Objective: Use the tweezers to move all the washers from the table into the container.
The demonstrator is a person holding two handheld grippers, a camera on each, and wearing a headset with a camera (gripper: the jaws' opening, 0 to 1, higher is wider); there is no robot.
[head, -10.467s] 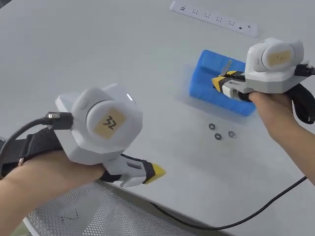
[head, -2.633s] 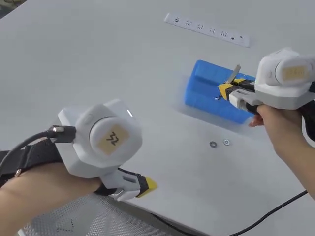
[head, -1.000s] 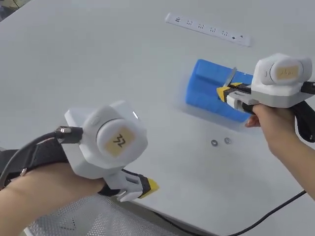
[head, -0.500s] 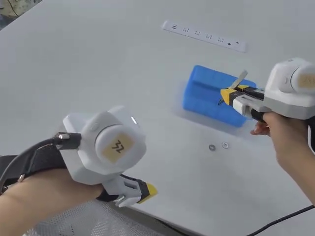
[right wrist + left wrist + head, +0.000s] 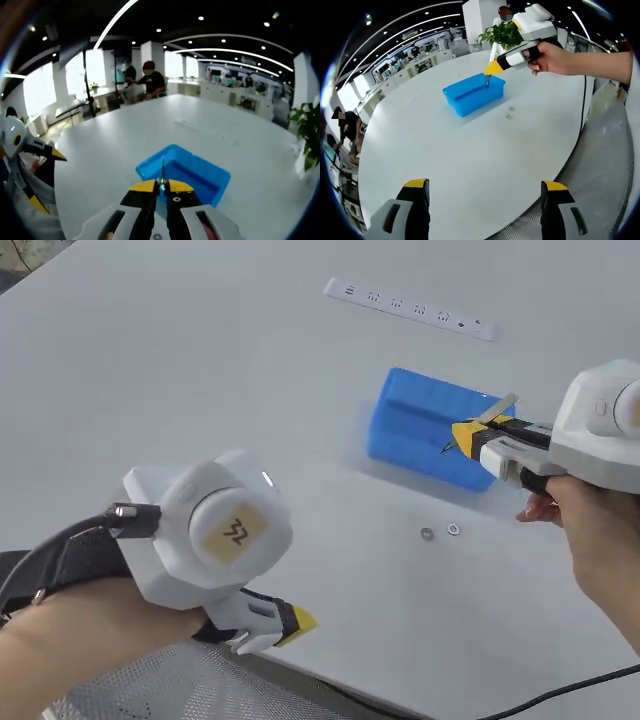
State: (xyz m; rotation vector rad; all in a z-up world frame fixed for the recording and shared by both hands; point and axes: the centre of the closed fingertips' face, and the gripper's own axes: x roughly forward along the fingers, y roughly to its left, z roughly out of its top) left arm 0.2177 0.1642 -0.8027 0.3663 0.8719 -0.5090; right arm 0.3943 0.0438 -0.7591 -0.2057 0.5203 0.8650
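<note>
The right gripper pinches the tweezers over the container: sink the tips inside before easing. Near left gripper idles, jaws spread; 2 washers to go.

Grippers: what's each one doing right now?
Left gripper: open, holding nothing.
Right gripper: shut on the thin metal tweezers, above the blue plastic container.

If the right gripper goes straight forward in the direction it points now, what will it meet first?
Most likely the blue container: the right gripper, shut on the tweezers, aims into its open top. Depth is unclear, so the exact contact spot is uncertain.
</note>
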